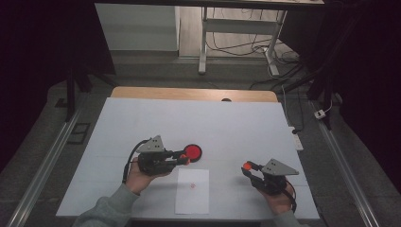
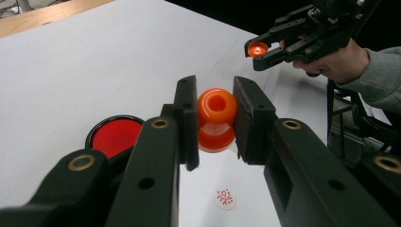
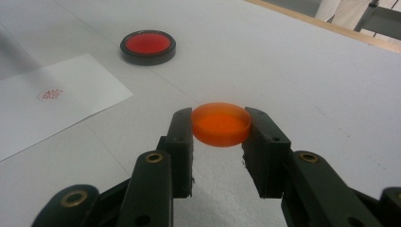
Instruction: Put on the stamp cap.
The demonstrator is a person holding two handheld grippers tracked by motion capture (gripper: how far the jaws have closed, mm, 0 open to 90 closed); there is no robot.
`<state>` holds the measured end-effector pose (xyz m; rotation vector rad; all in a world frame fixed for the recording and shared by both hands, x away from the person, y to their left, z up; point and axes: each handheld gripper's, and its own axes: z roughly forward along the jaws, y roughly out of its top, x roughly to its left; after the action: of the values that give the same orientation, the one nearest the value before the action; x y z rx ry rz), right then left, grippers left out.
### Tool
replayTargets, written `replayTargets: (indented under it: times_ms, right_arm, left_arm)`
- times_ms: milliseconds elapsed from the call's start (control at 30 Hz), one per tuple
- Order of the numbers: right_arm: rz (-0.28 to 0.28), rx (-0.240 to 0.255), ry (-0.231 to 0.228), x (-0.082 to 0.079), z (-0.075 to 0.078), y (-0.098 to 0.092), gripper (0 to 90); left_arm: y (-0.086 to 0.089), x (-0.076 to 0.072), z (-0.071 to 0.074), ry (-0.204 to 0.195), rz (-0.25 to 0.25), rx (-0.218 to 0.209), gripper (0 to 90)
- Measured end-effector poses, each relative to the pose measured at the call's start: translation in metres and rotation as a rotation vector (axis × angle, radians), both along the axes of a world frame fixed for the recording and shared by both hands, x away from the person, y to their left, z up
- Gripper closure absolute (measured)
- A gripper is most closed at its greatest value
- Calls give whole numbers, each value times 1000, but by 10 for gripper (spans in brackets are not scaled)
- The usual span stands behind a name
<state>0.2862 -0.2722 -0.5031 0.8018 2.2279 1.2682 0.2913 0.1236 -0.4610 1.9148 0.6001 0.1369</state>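
Observation:
My left gripper (image 1: 183, 159) is shut on an orange knob-shaped stamp (image 2: 216, 118), gripped by its sides between both pads just above the table. Right beside it lies a round red ink pad (image 1: 192, 152) in a black case. A white sheet of paper (image 1: 192, 190) with a small red stamp mark (image 1: 193, 185) lies near the front edge, between my hands. My right gripper (image 1: 247, 168) hovers at the right and is shut on a flat round orange cap (image 3: 221, 124), pinched across its rim. The ink pad (image 3: 147, 46) and the paper (image 3: 56, 104) lie beyond it.
The table (image 1: 213, 123) has a white cover with a wooden strip (image 1: 189, 93) along its far edge. Beyond it are dark floor, a desk frame and cables. A white power strip (image 1: 298, 142) lies off the right edge.

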Motion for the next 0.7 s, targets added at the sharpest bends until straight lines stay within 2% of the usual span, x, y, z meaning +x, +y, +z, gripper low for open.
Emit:
replayTargets:
  times_ms: [367, 700]
  right_arm:
    - [10, 6, 3, 0, 0, 4, 639]
    - [39, 10, 6, 1, -2, 16, 639]
  left_arm:
    - [0, 1, -1, 2, 2, 2, 724]
    - [0, 2, -2, 4, 1, 6, 724]
